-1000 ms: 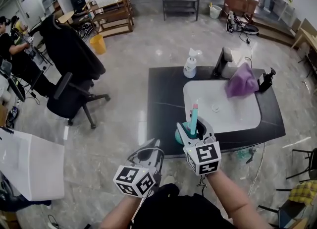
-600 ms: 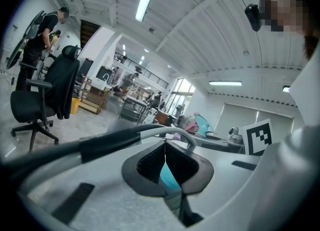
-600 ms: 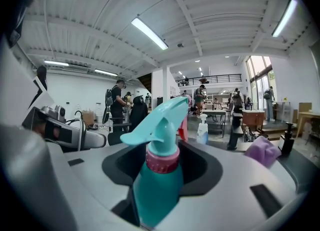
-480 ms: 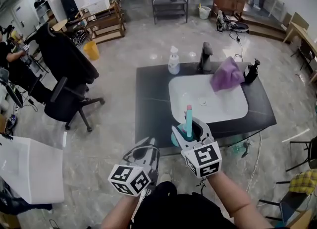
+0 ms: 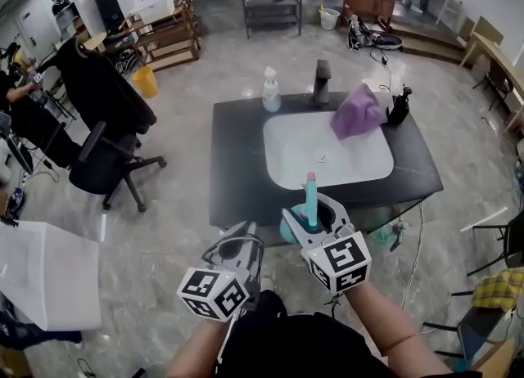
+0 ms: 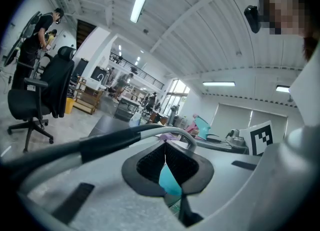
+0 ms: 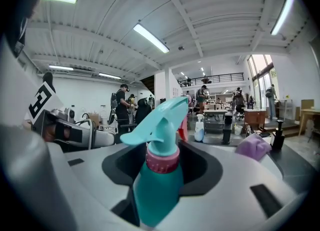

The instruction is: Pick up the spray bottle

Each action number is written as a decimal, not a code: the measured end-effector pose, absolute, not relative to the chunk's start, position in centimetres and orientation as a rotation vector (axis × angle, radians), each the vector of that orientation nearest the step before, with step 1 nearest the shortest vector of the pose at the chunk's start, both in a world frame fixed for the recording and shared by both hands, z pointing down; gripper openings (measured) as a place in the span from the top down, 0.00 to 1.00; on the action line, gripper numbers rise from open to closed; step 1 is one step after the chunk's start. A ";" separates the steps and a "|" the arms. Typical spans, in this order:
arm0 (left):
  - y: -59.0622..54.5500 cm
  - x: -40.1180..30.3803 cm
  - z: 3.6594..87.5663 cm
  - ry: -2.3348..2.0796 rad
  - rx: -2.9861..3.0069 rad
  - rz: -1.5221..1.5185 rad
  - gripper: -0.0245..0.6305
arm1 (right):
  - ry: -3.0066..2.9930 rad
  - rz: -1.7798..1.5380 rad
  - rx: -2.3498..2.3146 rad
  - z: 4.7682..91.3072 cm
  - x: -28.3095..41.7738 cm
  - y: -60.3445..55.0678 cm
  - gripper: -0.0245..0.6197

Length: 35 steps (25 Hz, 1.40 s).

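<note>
A teal spray bottle (image 5: 310,202) with a pink collar and teal trigger head stands upright between the jaws of my right gripper (image 5: 316,211), which is shut on its body. In the right gripper view the bottle (image 7: 158,184) fills the middle, held in the right gripper (image 7: 161,177). My left gripper (image 5: 246,236) hangs level just left of it, holding nothing. In the left gripper view the left gripper (image 6: 165,156) has its black pads touching, and a teal sliver of the bottle (image 6: 169,184) shows beyond them. Both are near the front edge of the black counter (image 5: 235,159).
The counter holds a white sink (image 5: 282,173), a black faucet (image 5: 322,82), a white pump bottle (image 5: 269,90), a purple cloth (image 5: 356,113) and a black dispenser (image 5: 399,105). A black office chair (image 5: 105,151) stands to the left, a white box (image 5: 45,274) nearer left.
Both grippers travelled together with the bottle still held in the right one. The counter and sink have slid leftward and slightly up in the head view.
</note>
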<state>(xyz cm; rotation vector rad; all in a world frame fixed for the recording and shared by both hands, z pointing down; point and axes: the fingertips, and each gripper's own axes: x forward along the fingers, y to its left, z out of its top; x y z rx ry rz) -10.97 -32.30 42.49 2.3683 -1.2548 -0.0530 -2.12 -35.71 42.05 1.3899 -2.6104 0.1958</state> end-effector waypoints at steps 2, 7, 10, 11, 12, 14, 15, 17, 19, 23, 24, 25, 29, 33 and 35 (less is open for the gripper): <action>-31.4 -10.2 42.5 -1.252 2.380 -0.043 0.95 | -2.615 0.210 1.386 42.1 -1.6 -34.6 0.66; -28.5 -8.5 42.4 -1.235 2.426 0.010 0.95 | -2.625 0.234 1.359 42.5 -0.8 -31.1 0.66; -27.0 -7.6 42.3 -1.232 2.453 0.034 0.95 | -2.631 0.244 1.348 42.6 -0.1 -29.3 0.66; -26.6 -7.3 42.4 -1.227 2.454 0.034 0.95 | -2.632 0.251 1.347 42.7 0.2 -28.7 0.66; -26.1 -7.0 42.4 -1.222 2.453 0.032 0.95 | -2.632 0.260 1.345 42.8 0.5 -28.2 0.66; -25.2 -6.5 42.6 -1.216 2.450 0.032 0.95 | -2.631 0.276 1.343 42.9 1.0 -27.1 0.66; -24.8 -6.3 42.6 -1.214 2.450 0.032 0.95 | -2.630 0.281 1.343 43.0 1.2 -26.6 0.66; -24.0 -5.9 42.8 -1.209 2.453 0.033 0.95 | -2.633 0.291 1.343 43.2 1.6 -25.5 0.66; -23.3 -5.6 42.8 -1.206 2.458 0.033 0.95 | -2.638 0.301 1.344 43.2 1.9 -24.5 0.66; -21.9 -5.3 42.7 -1.208 2.467 0.032 0.95 | -2.644 0.304 1.345 43.2 2.4 -22.7 0.66; -21.6 -5.3 42.6 -1.211 2.468 0.031 0.95 | -2.647 0.306 1.344 43.2 2.4 -22.4 0.66; -21.3 -5.4 42.5 -1.214 2.469 0.030 0.95 | -2.649 0.308 1.344 43.2 2.4 -22.0 0.66; -20.0 -5.4 42.2 -1.237 2.479 0.027 0.95 | -2.655 0.310 1.335 43.1 2.6 -20.4 0.66; -19.0 -5.6 42.0 -1.267 2.484 0.028 0.95 | -2.654 0.311 1.334 43.2 2.9 -19.2 0.66; -18.5 -5.7 42.0 -1.279 2.481 0.023 0.95 | -2.656 0.312 1.333 43.3 3.0 -18.8 0.66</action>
